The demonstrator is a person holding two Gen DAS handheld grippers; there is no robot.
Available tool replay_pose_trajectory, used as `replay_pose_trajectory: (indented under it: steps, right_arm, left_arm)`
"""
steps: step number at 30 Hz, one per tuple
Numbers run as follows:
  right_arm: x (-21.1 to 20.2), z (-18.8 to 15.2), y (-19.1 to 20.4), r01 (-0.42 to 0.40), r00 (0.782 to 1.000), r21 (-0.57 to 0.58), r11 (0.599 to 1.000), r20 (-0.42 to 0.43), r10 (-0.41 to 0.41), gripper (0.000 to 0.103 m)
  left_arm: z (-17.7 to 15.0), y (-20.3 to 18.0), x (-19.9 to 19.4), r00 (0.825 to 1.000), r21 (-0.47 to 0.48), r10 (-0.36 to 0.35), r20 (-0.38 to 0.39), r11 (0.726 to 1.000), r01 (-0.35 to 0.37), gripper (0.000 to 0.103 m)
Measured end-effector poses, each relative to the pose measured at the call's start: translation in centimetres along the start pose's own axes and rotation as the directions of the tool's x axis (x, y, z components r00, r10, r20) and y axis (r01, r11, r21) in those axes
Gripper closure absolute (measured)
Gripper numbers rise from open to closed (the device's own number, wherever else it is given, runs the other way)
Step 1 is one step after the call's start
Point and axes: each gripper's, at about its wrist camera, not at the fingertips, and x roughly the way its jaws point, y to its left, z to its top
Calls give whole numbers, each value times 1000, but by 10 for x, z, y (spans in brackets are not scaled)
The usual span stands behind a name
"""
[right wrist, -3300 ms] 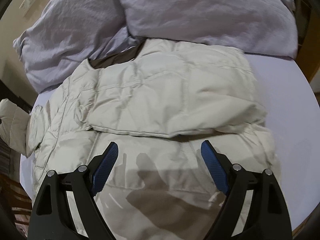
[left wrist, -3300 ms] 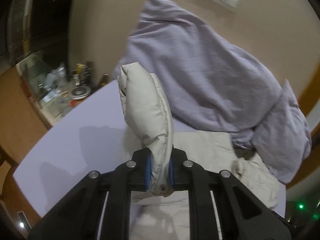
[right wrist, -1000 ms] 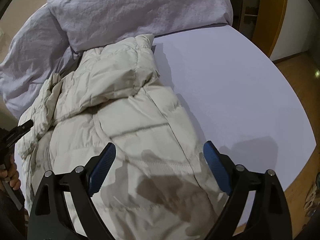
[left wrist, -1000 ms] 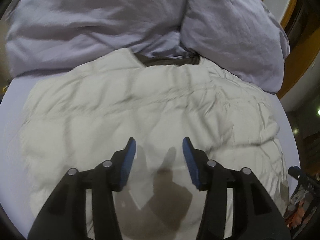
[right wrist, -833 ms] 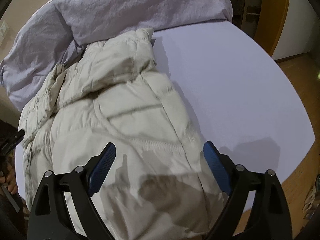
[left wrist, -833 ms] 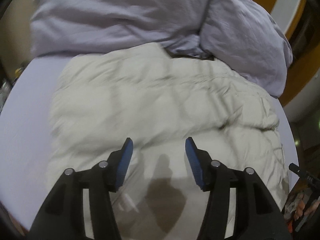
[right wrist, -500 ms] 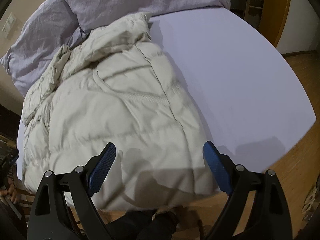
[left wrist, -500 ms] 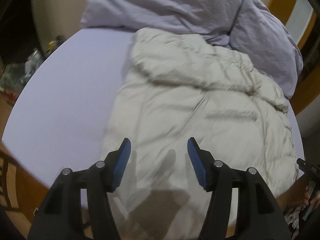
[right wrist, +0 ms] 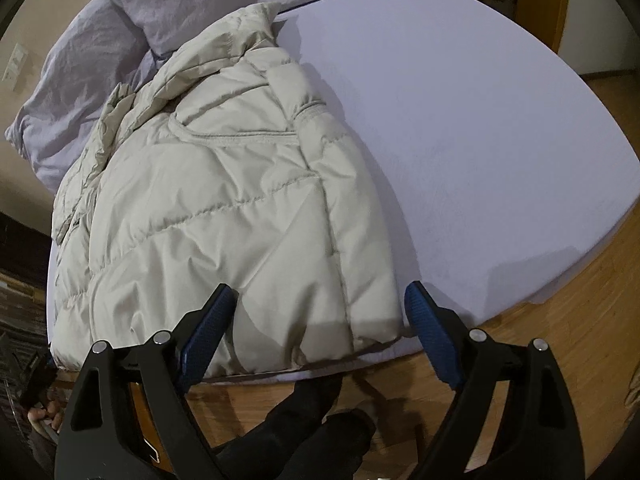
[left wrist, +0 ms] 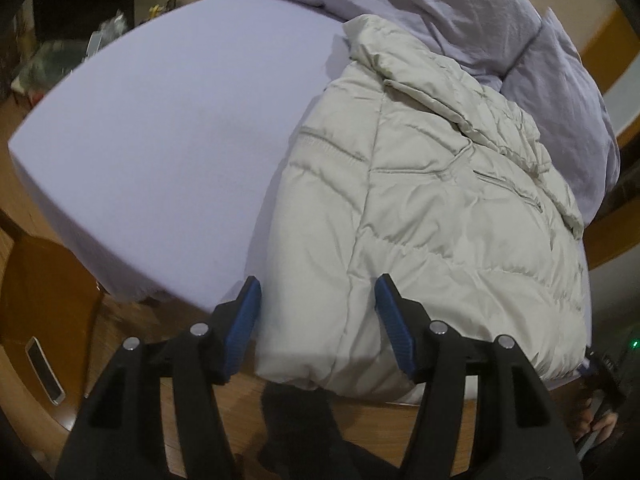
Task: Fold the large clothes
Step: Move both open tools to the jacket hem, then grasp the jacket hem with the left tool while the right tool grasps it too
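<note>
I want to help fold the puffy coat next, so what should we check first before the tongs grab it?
1. Left tongs open and holding nothing: ok.
2. Right tongs open and holding nothing: ok.
3. Cream quilted puffer jacket lying on the lilac bed sheet, sleeves tucked in over the body: ok.
4. Jacket's bottom hem at the near bed edge, in front of both tongs: ok.
5. Top end clear of the crumpled lilac duvet: not ok, they look to be touching.
6. Zip closed: cannot tell.
</note>
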Motion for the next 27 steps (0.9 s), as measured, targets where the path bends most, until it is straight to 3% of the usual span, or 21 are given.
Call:
replay_pose_trajectory:
  steps: [3, 6, 8, 11, 20, 27]
  right_arm:
    - [-1, -1, 3, -8, 1000, -24, 1000, 6, 8, 25]
    - [-2, -5, 4, -31, 999, -36, 999, 18, 31, 39]
    - [-2, -6, 4, -66, 998, -35, 997, 18, 67, 63]
    - [-6, -6, 7, -84, 995, -37, 996, 43, 86, 80]
    - [-46, 22, 31, -105, 977, -98, 990, 175, 121, 86]
    - [-70, 62, 59, -112, 955, -138, 984, 260, 145, 86]
  left_arm:
    - [-3, -2, -1, 1000, -7, 0, 11, 1000, 0, 44]
    - [-5, -3, -2, 1000, -15, -20, 13, 1000, 20, 55]
    - [-5, -5, -3, 999, -18, -29, 19, 999, 29, 68]
    - [-4, -10, -7, 999, -7, -31, 35, 999, 31, 82]
    - [18, -27, -40, 990, 20, -61, 125, 998, 59, 91]
    - [62, -53, -68, 971, 62, -82, 224, 996, 69, 92]
